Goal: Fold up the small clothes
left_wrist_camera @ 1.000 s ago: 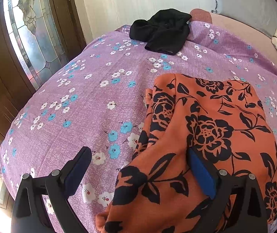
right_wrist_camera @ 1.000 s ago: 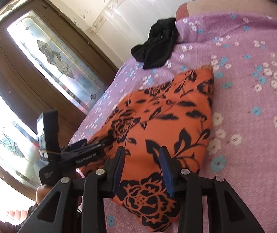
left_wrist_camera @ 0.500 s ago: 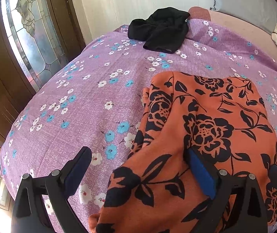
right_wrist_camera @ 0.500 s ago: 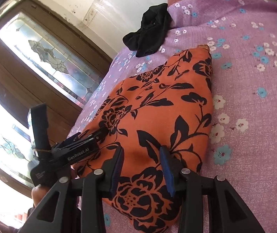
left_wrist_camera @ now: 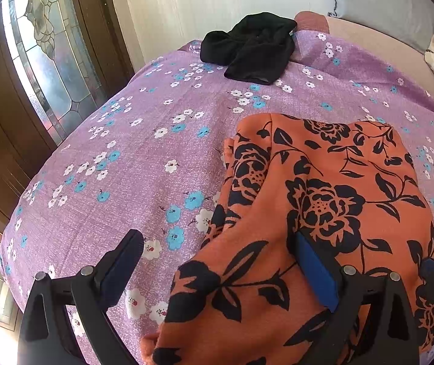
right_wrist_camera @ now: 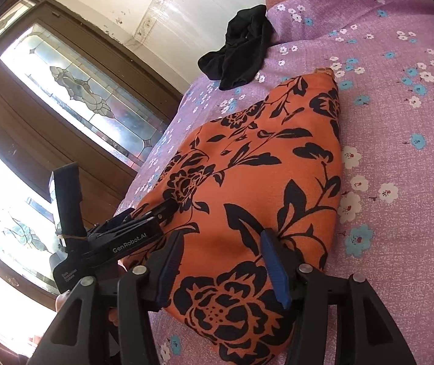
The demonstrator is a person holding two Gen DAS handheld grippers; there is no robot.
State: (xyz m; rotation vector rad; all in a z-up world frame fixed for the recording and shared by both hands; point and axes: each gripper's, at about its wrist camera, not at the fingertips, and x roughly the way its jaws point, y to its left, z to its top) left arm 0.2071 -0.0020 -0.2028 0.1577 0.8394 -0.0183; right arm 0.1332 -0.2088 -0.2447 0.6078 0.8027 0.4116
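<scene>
A: Where did the orange floral garment (left_wrist_camera: 323, 213) lie?

B: Flat and folded on the purple flowered bedsheet (left_wrist_camera: 144, 164), near its close edge. A black garment (left_wrist_camera: 253, 50) sat crumpled well apart, at the far edge by the wall.

A: Left gripper (left_wrist_camera: 217, 270)?

B: Jaws stood wide apart above the cloth's left edge; nothing was clamped.

A: Right gripper (right_wrist_camera: 223, 266)?

B: Jaws were opening, with the orange cloth between them and the blue pads (right_wrist_camera: 273, 267) not seen pressing it.
</scene>
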